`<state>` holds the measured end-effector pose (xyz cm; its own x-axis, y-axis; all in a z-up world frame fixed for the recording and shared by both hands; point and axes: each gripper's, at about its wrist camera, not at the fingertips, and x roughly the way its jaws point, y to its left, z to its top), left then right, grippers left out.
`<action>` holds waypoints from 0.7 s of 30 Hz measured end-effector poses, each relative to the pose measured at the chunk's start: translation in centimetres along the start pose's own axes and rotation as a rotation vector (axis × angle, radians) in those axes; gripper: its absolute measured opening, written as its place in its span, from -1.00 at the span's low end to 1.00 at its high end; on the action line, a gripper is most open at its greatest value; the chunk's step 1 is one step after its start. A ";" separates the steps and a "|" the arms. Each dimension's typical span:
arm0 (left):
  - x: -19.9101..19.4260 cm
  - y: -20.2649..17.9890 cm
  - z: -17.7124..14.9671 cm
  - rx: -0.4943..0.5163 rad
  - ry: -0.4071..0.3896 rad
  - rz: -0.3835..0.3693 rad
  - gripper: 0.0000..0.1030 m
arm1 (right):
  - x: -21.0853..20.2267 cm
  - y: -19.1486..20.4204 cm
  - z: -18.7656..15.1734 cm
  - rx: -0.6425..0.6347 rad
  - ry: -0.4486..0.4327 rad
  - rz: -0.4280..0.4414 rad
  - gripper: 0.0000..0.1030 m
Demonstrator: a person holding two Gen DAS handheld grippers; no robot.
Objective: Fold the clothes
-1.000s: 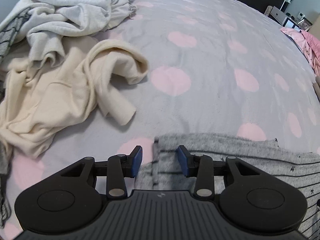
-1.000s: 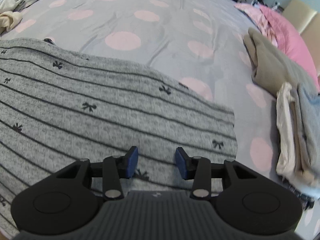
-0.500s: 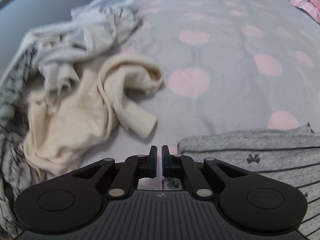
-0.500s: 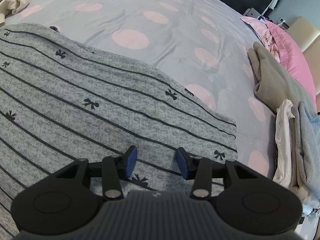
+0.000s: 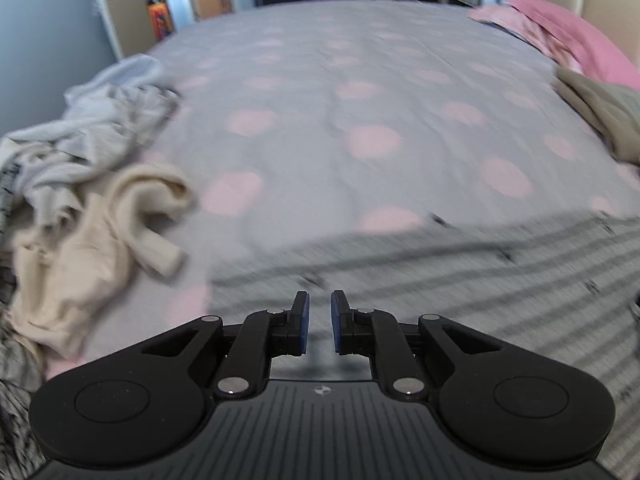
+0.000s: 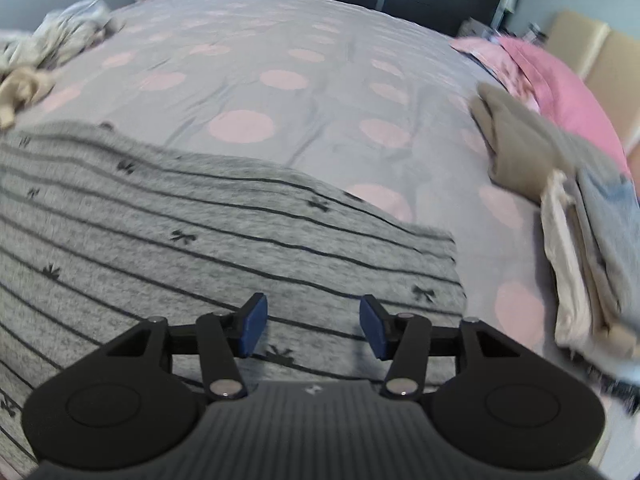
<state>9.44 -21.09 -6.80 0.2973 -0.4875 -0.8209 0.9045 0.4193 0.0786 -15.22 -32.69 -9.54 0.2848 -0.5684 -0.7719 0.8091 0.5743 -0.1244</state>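
Lying flat across the near side of the bed (image 6: 320,40), the grey top (image 6: 200,240) with thin dark stripes and small bows looks spread out on purpose, smoothed so that its edges can be brought over one another. Its right edge stops short of a stack (image 6: 580,248) of folded pieces by the pink pillow (image 6: 560,80), which I take to be the finished work, kept well apart. On the far left sits a crumpled heap (image 5: 92,132) of pale things and a cream garment (image 5: 100,240), most likely waiting their turn, near the top's left edge but not touching it.

From the left wrist view, the left claw (image 5: 319,320) hangs just above the top's left part. Its jaws stand only a narrow slit apart and have just been opening a little; nothing is between them, no cloth pinched. That picture is smeared, so exactly which part of the top lies under the tips I cannot tell.

The right claw (image 6: 312,328) hovers over the top near its right end, jaws spread wide and lately opening further, with bare striped cloth showing in the gap and neither pad pressing on it. My guess is that both are free of the cloth and looking for a new hold for the next fold.
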 end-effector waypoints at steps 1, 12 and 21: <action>0.0 -0.6 -0.3 0.007 0.016 -0.013 -0.80 | 0.0 -0.7 -0.2 0.033 0.009 0.005 0.11; 1.5 -6.6 -3.6 0.038 0.103 -0.072 -0.72 | 1.3 -4.9 -2.5 0.275 0.108 0.072 0.18; 2.2 -7.0 -4.6 0.051 0.097 -0.054 -0.62 | 1.5 -3.9 -2.9 0.220 0.079 0.061 0.36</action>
<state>2.42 -21.61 -11.76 0.2191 -0.4306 -0.8756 0.9334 0.3540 0.0594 -19.39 -34.08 -12.02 0.3027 -0.4839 -0.8211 0.8866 0.4590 0.0563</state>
